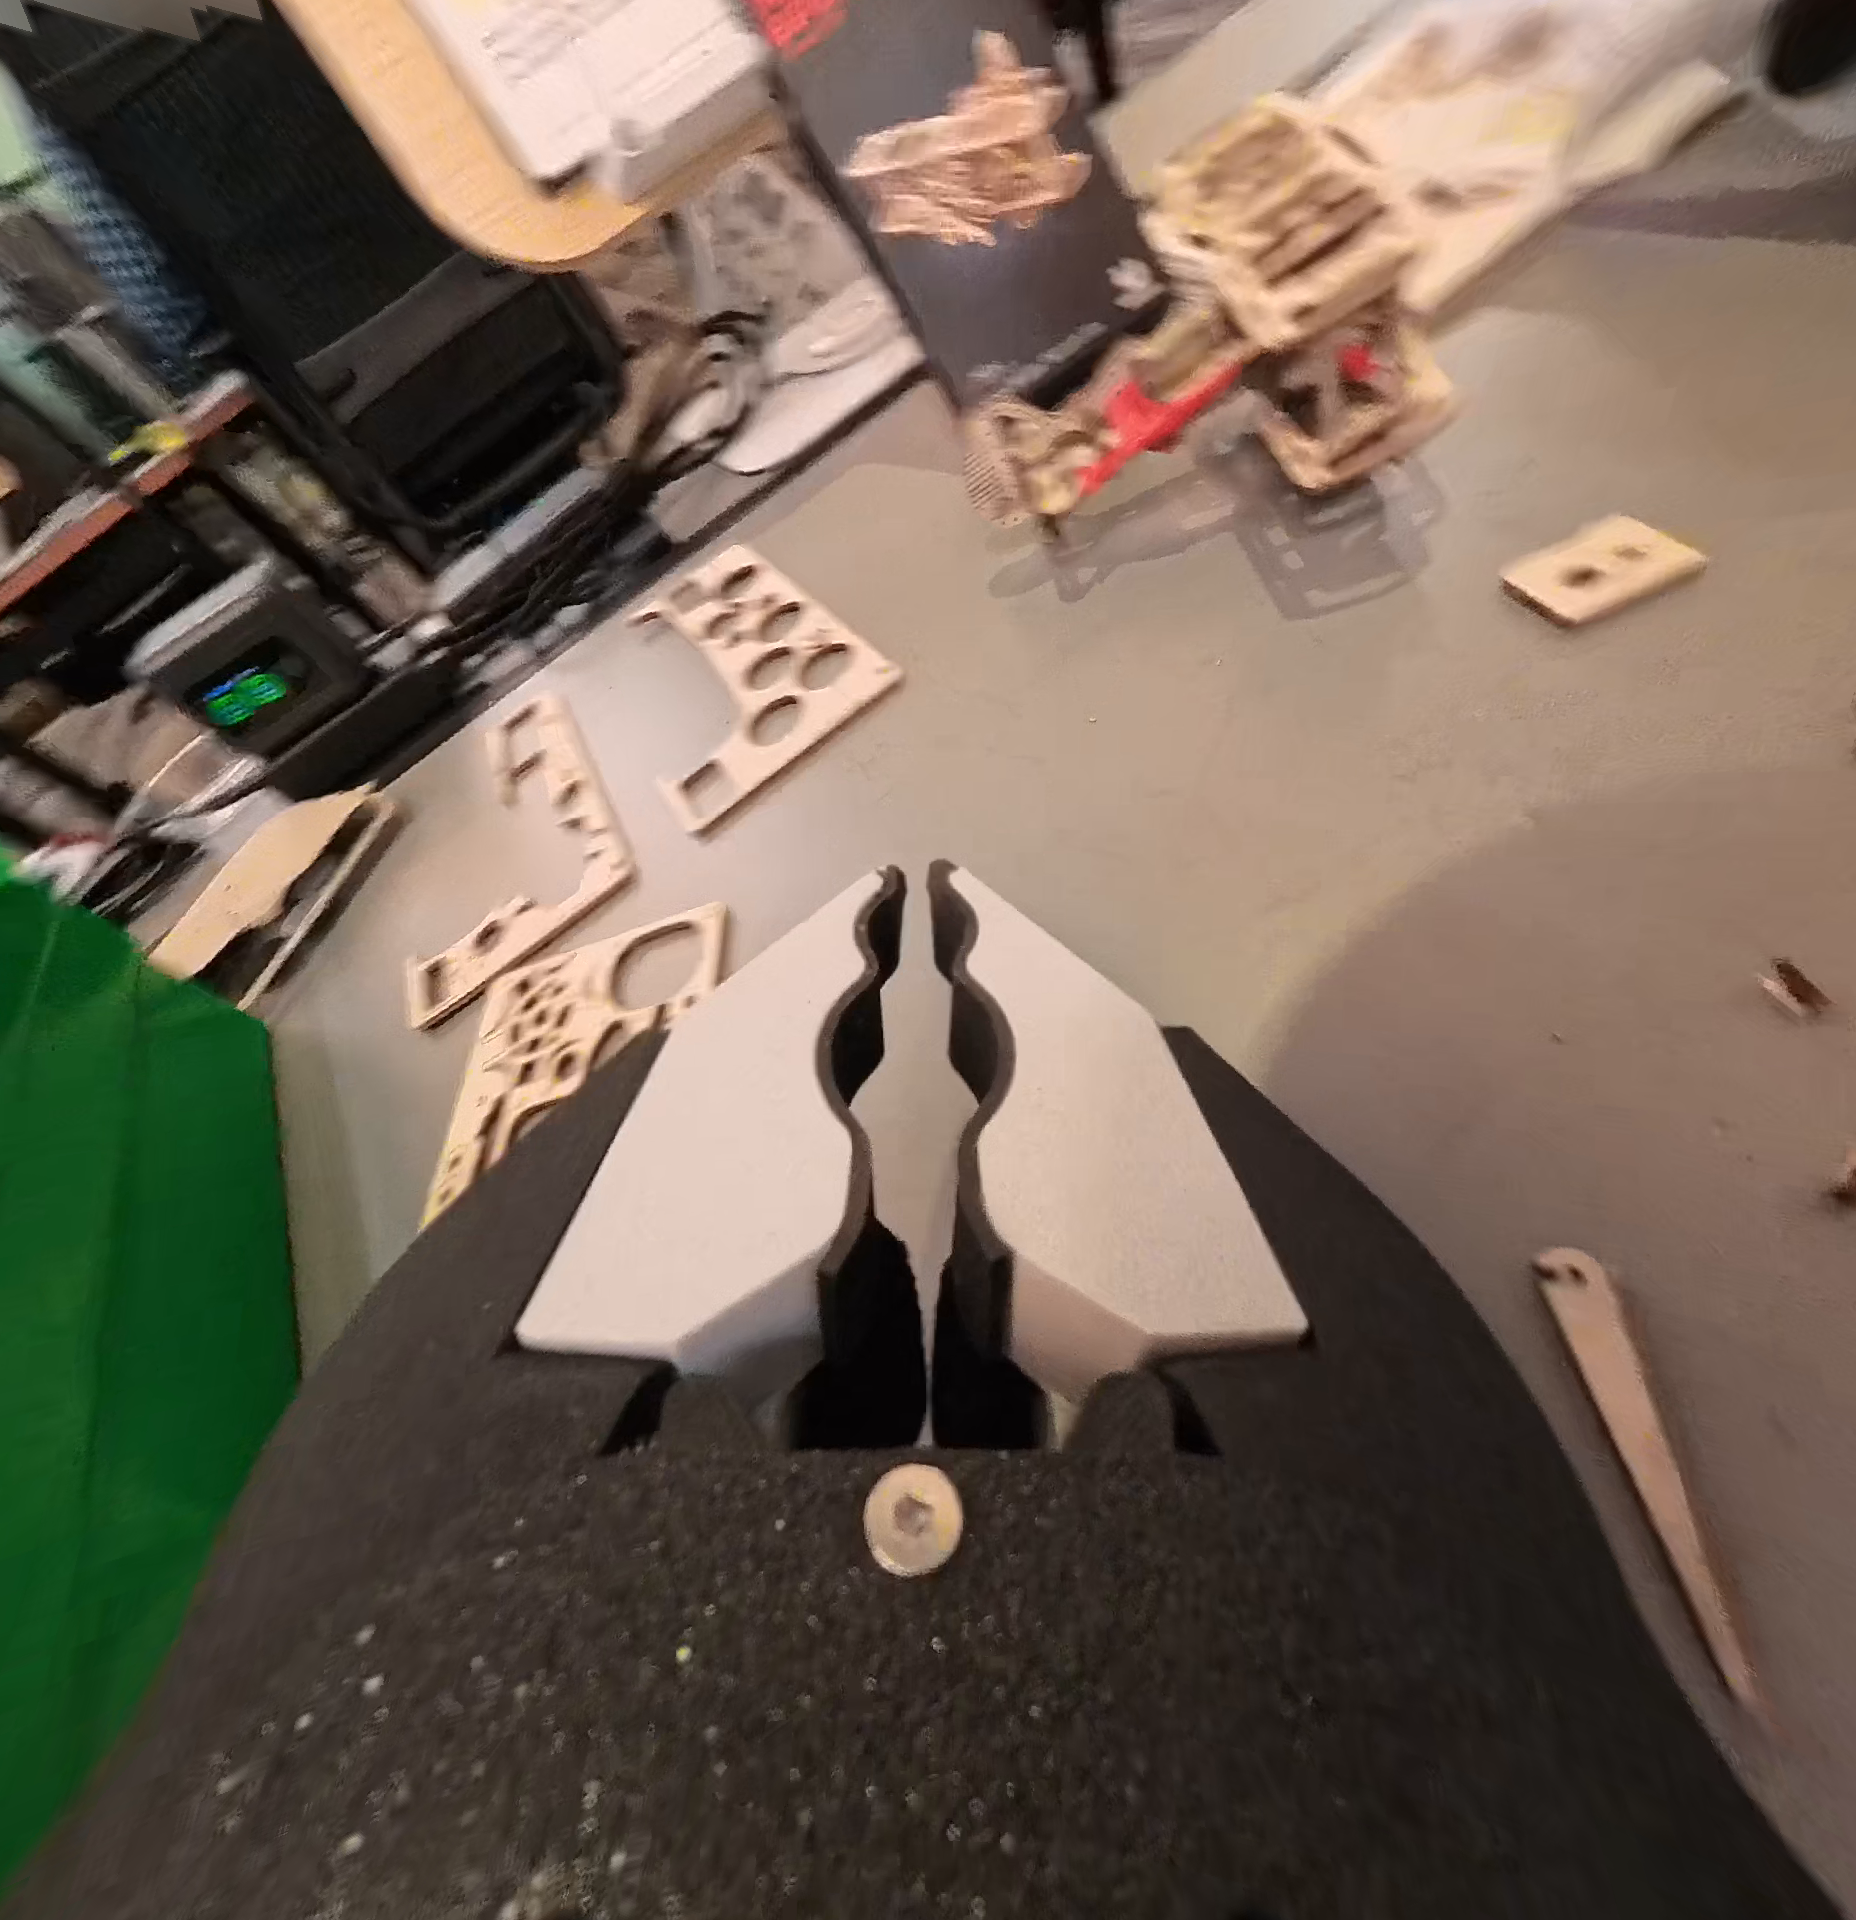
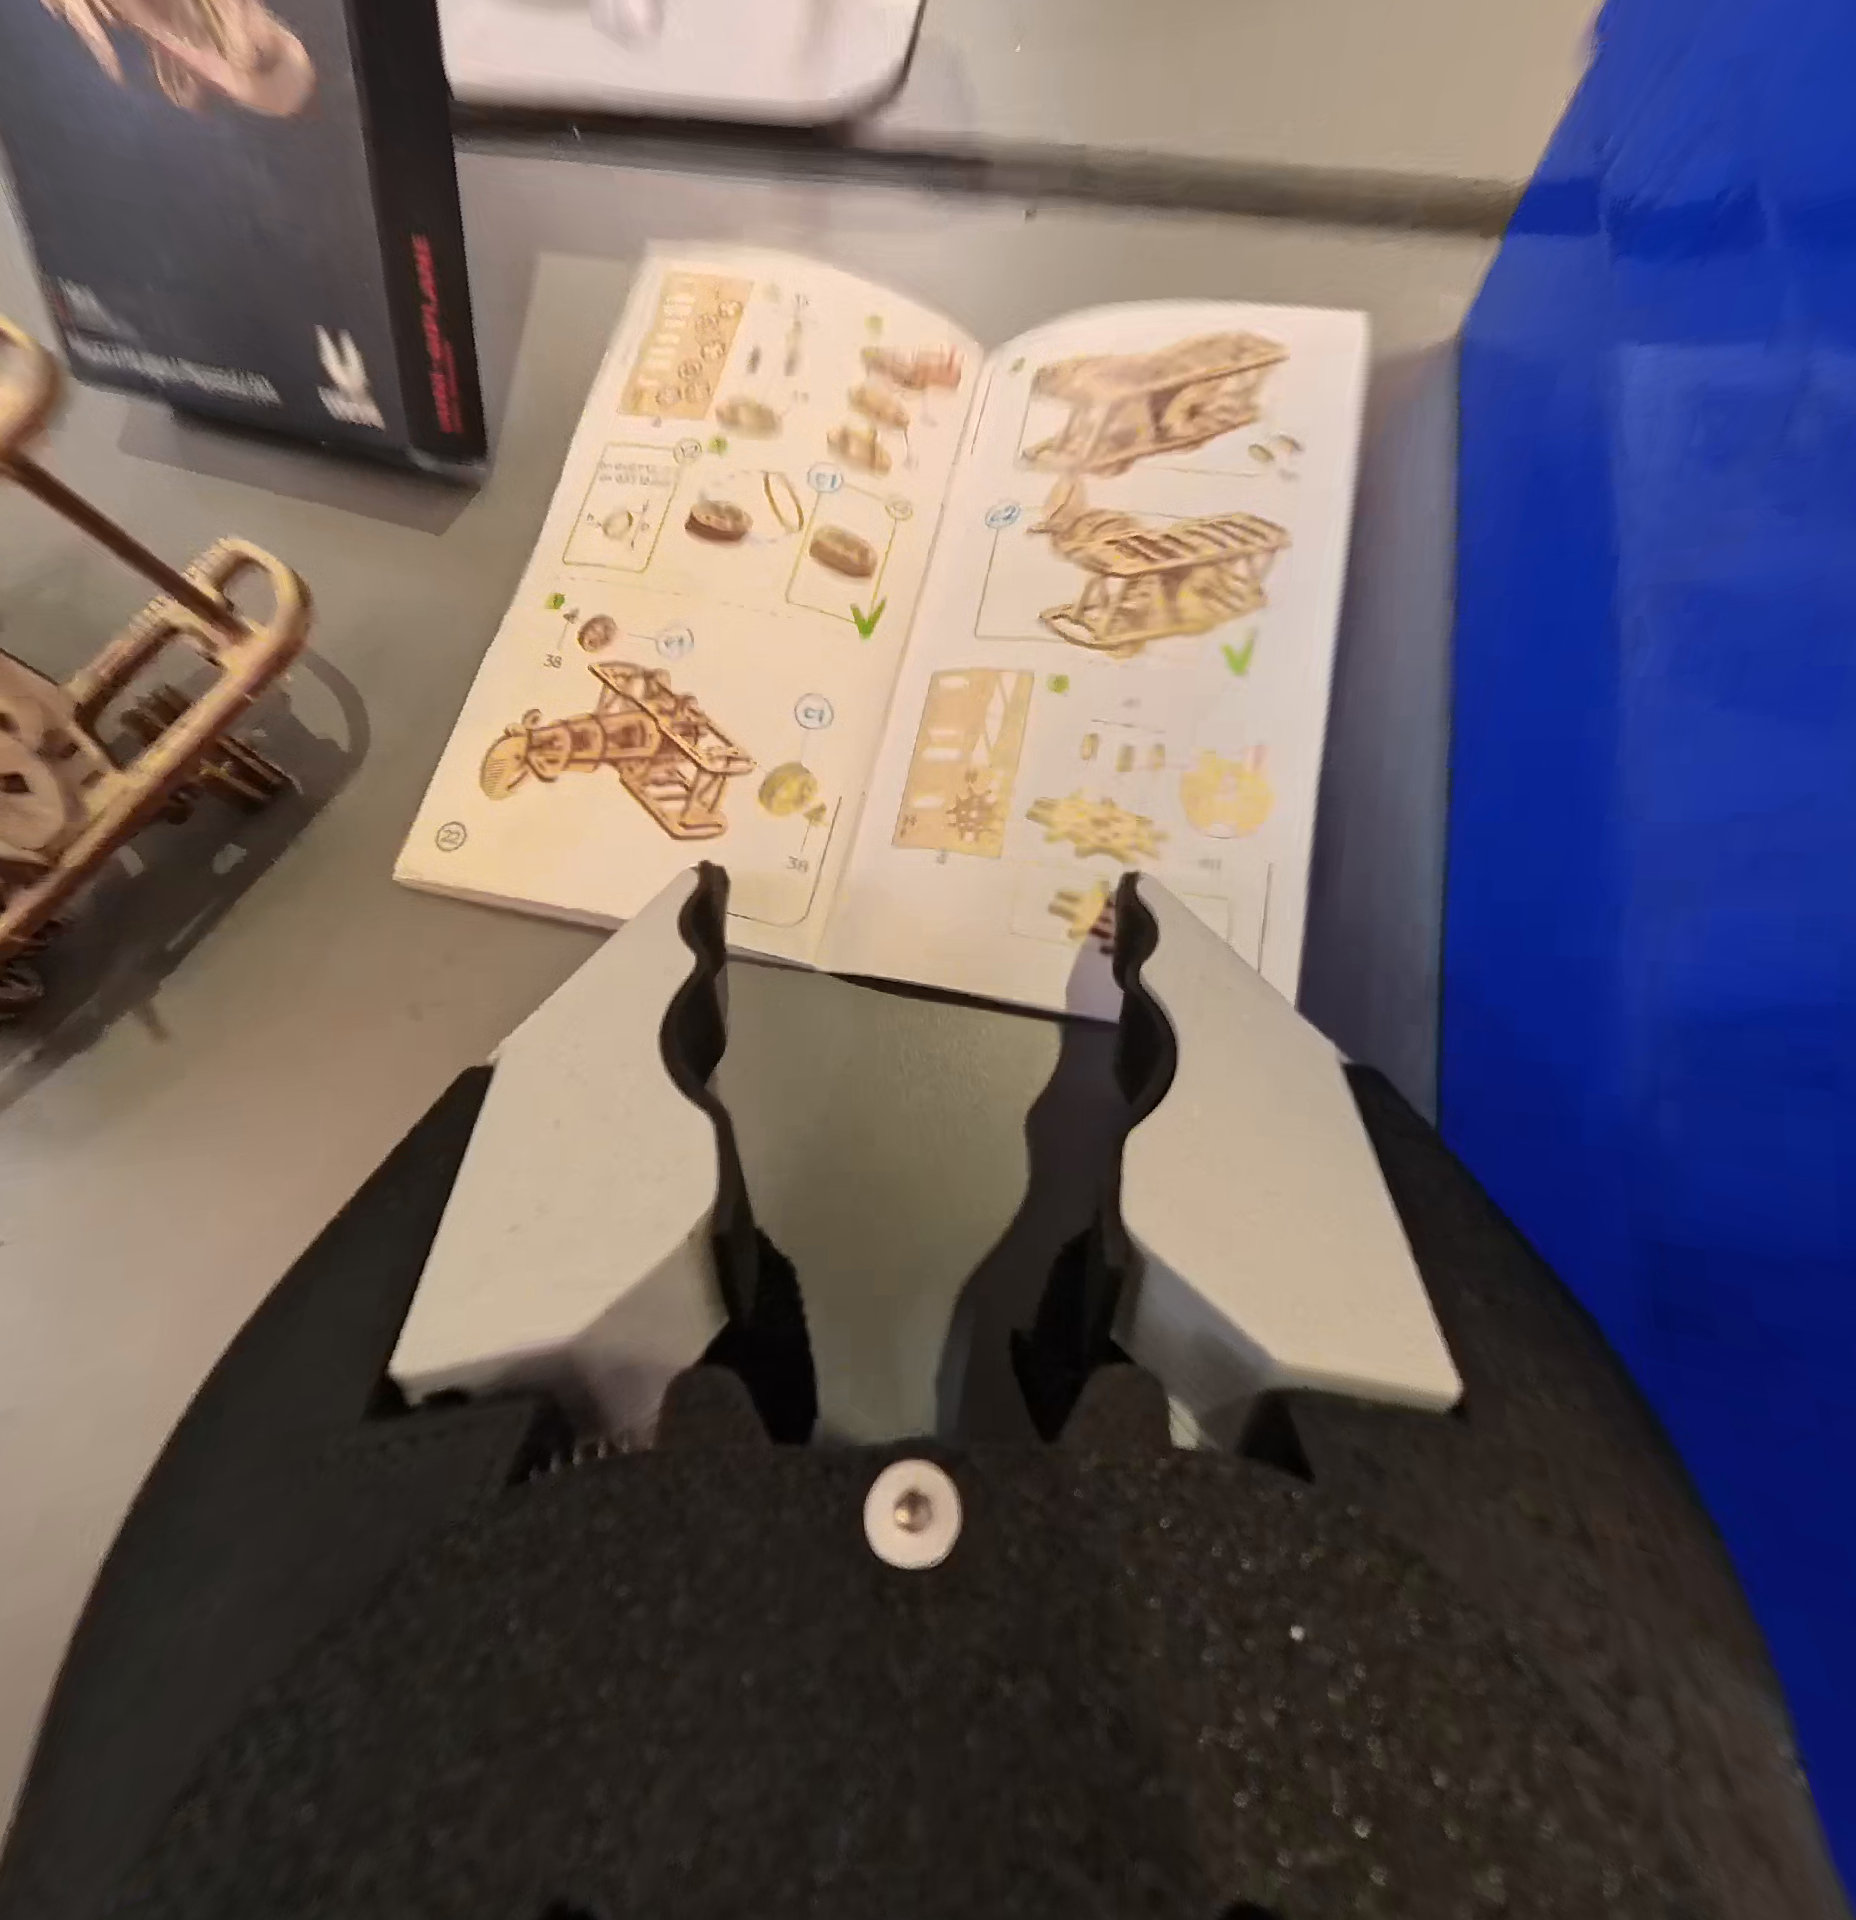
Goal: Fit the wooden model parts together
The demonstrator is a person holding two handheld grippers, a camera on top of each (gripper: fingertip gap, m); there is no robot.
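The partly built wooden model (image 1: 1277, 312) with a red part stands on the grey table at the far right of the left wrist view; it also shows at the left edge of the right wrist view (image 2: 103, 748). My left gripper (image 1: 911, 878) is shut and empty, held above the table, well short of the model. My right gripper (image 2: 919, 883) is open and empty, with its tips over the near edge of the open instruction booklet (image 2: 893, 623). Small loose wooden pieces (image 1: 1601, 569) lie on the table to the right of the left gripper.
Several punched-out wooden sheets (image 1: 768, 675) lie at the left of the table. A dark product box (image 2: 249, 229) stands behind the model. A thin metal strip (image 1: 1641, 1455) lies at the near right. A green patch (image 1: 103, 1299) and a blue one (image 2: 1682, 831) fill the sides. The grippers' ends are close to 40 cm from one another.
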